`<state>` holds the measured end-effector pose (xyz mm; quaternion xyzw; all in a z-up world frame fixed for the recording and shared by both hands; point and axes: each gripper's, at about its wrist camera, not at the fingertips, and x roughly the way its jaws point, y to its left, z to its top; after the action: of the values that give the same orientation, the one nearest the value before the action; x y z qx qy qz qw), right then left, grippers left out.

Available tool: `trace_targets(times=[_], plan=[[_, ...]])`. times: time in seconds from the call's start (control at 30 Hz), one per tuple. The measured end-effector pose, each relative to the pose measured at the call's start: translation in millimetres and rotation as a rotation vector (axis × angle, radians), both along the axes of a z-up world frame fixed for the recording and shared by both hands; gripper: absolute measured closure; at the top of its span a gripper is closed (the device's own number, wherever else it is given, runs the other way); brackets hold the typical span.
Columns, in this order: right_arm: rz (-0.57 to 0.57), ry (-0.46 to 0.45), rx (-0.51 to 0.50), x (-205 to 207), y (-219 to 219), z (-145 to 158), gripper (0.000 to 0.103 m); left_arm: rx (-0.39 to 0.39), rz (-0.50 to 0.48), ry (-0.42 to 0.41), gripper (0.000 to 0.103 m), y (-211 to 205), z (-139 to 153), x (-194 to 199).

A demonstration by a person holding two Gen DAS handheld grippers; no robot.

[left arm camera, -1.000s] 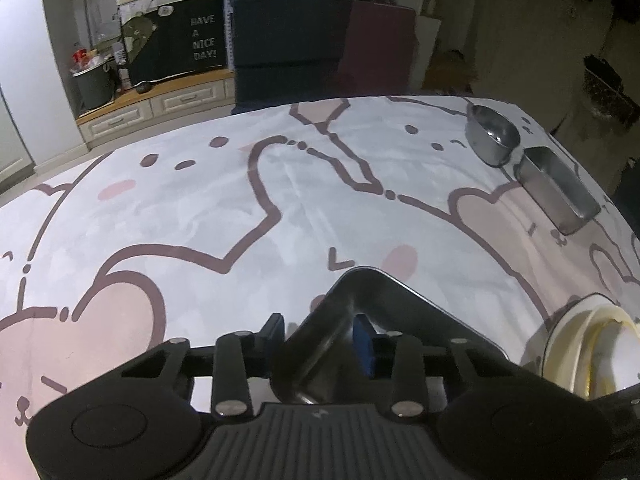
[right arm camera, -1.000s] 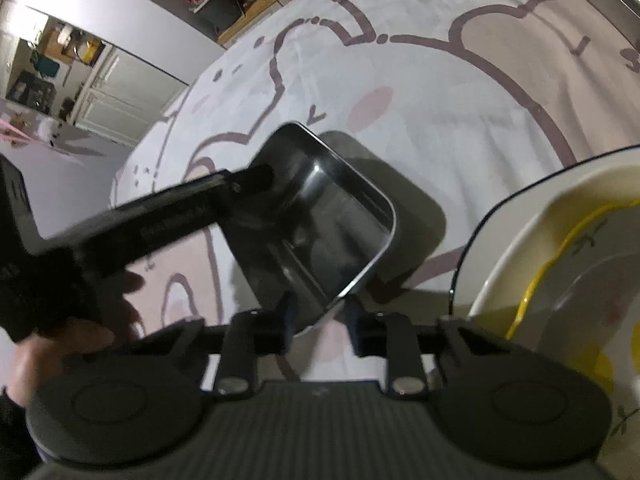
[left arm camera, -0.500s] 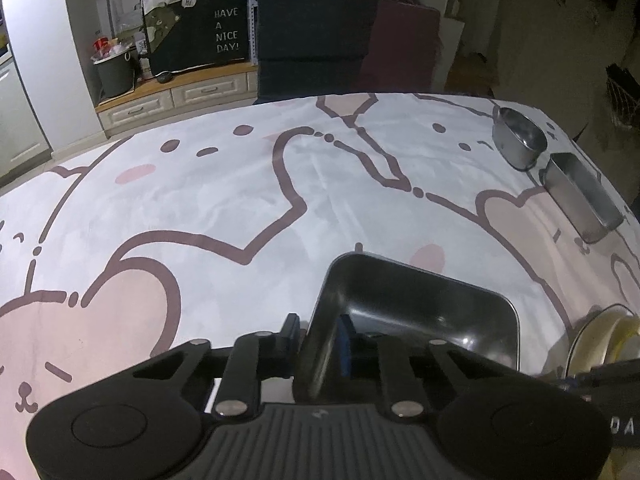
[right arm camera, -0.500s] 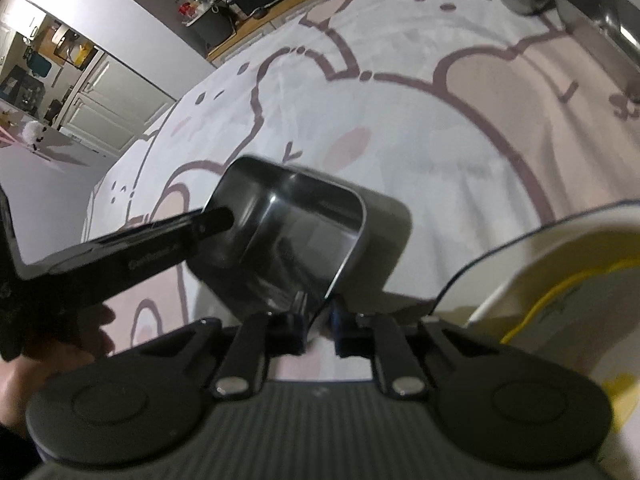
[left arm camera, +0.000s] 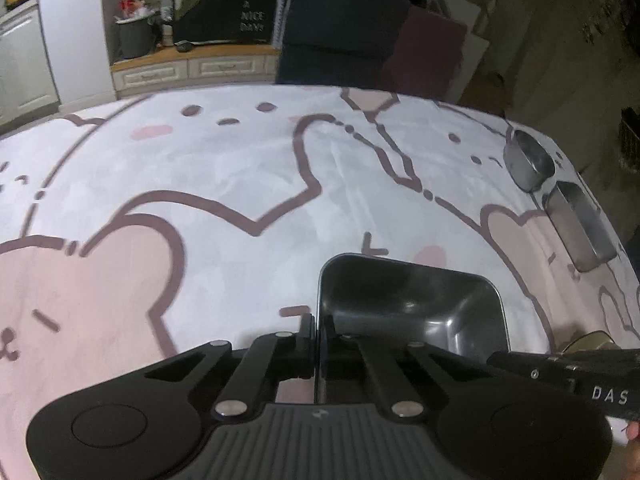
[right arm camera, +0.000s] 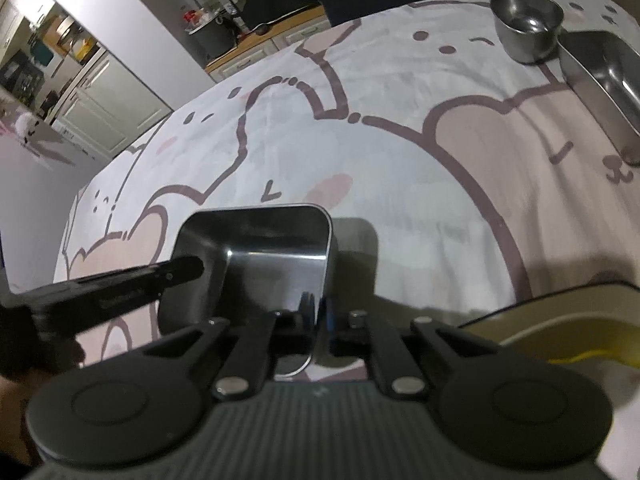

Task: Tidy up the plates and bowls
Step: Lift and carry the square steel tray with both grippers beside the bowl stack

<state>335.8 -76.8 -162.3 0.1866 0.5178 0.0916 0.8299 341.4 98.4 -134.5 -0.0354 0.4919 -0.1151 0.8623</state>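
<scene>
I see dim light, brighter at upper left in both views. Edges bend and blur; the tray (right arm camera: 276, 248) glints and casts a soft shadow rightward.

Both tools look alike — the left gripper (left arm camera: 319, 332) and right gripper (right arm camera: 316, 312) have matte black linkage arms with silver rivets, round caps either side, a ribbed grey centre panel and blue-faced pads. One black finger carries white lettering — "DAS".
</scene>
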Motion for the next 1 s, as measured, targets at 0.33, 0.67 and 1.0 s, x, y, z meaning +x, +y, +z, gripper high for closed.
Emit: trace_targets(times=[0.33, 0.67, 1.0], plan=[[0.12, -0.056, 0.044, -26, 23, 23, 0.096, -0.017, 0.108, -0.031, 0.101, 41, 32, -57], [0.222, -0.057, 0.065, -66, 51, 27, 0.096, -0.018, 0.165, -0.004, 0.099, 66, 36, -116], [0.282, -0.015, 0.041, -93, 67, 15, 0.096, -0.014, 0.182, 0.054, 0.099, 76, 20, -144]])
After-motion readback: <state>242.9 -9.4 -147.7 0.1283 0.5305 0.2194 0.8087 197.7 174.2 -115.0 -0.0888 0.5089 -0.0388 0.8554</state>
